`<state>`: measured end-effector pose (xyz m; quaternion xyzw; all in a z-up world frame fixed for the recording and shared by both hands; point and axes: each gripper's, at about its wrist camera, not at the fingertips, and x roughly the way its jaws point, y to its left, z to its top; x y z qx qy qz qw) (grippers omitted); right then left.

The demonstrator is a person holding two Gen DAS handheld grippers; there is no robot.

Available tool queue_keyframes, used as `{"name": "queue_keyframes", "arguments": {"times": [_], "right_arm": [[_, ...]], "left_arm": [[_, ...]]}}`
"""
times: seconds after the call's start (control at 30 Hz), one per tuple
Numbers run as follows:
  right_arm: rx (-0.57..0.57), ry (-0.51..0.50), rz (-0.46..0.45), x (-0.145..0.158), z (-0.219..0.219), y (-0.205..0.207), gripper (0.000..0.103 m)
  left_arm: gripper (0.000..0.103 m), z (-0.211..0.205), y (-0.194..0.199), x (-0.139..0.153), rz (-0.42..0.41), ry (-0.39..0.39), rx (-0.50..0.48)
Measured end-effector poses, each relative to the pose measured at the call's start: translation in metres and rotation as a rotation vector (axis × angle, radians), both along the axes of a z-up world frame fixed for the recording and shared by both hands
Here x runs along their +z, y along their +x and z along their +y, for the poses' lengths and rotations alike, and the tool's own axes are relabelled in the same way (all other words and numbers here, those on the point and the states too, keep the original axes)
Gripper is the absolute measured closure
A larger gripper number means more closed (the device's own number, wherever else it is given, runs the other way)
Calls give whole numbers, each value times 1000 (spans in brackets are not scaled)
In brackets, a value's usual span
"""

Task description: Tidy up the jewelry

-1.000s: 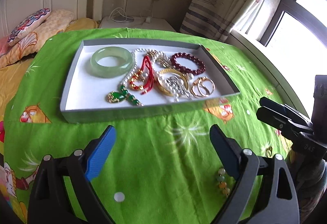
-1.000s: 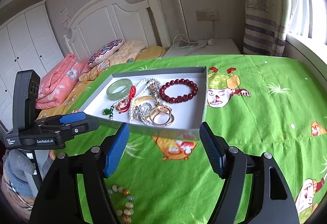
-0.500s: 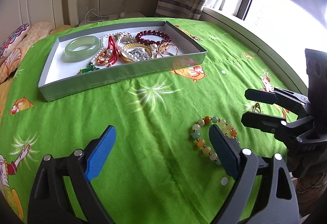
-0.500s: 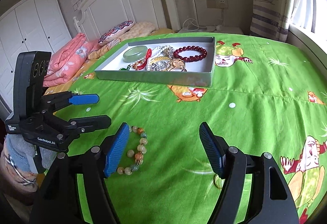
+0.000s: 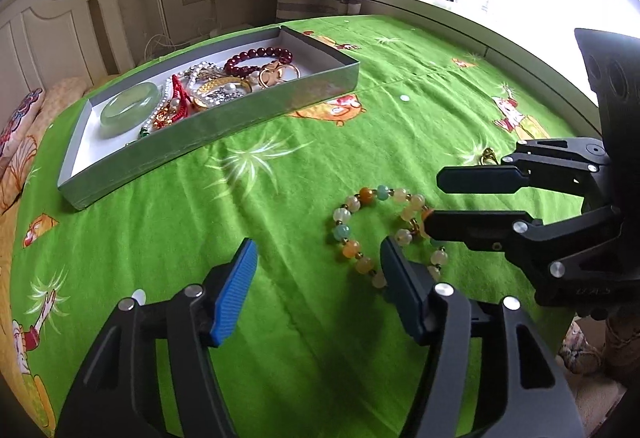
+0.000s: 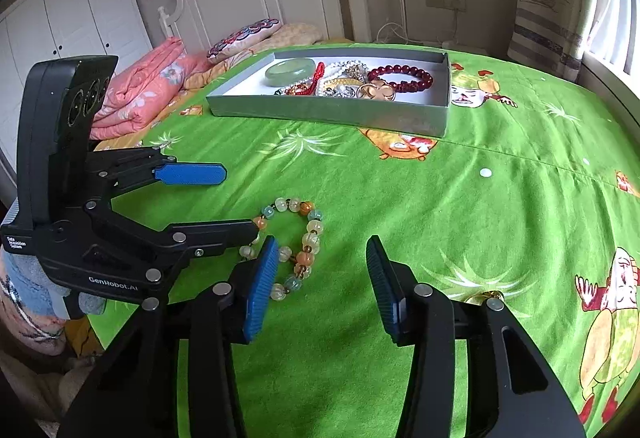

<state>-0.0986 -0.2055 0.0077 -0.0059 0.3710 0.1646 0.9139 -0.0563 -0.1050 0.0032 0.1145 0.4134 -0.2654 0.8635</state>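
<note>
Two hand-held grippers met over a green cartoon-print bedspread [image 6: 460, 198] where a bracelet of pale, orange and blue-green beads [image 5: 352, 214] lay loose on the cloth. The left gripper [image 5: 316, 290] had its jaws closing with only bare cloth between them, its right finger set just beside the bracelet's near edge. The right gripper [image 6: 322, 280] was closing too, its left blue pad at the near side of the bracelet, nothing pinched between the pads (each tool reached into the other's view from the side, one black finger overlapping the beads). A small gold trinket [image 5: 489, 157] lay on the cloth past the bracelet, toward the window side. Farther up the bed sat a shallow grey box [image 6: 328, 114] with a white floor, holding a pale green bangle [image 6: 290, 72], a dark red bead bracelet [image 6: 404, 78], red cord, pearls and gold rings heaped together. Pink folded bedding [image 6: 148, 94] lay beside the white headboard.
</note>
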Motion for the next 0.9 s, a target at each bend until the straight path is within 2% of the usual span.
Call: {"name": "queue_keyframes", "arguments": {"times": [0.13,0.47,0.53,0.57,0.6,0.67,0.73,0.9], "right_arm": [[16,-1,8,-1,2,-1,71],[22,0,48,-4,5,8,72],[19,-2,61,-6,6,10,72],[20,-5,62,-6,7,11,74],[22,-8,63,-6,7,11,77],[30,-8,63,-7,8,11,87],[38,-10,52,-7,9,10,92],[40,-24,10,-3,11,4,92]], "left_arm": [[51,-5,-2,-2,9,4,-22],[61,-12,-8,-3,-2,28,-51],[67,-14,-10,-3,-8,35,-57],[75,-15,-11,-3,-9,33,-60],[85,-15,-12,-3,-7,30,-63],[94,-15,-13,-4,-12,34,-60],[94,-14,-14,-4,-13,29,-60],[94,-12,-15,-3,-19,29,-43]]}}
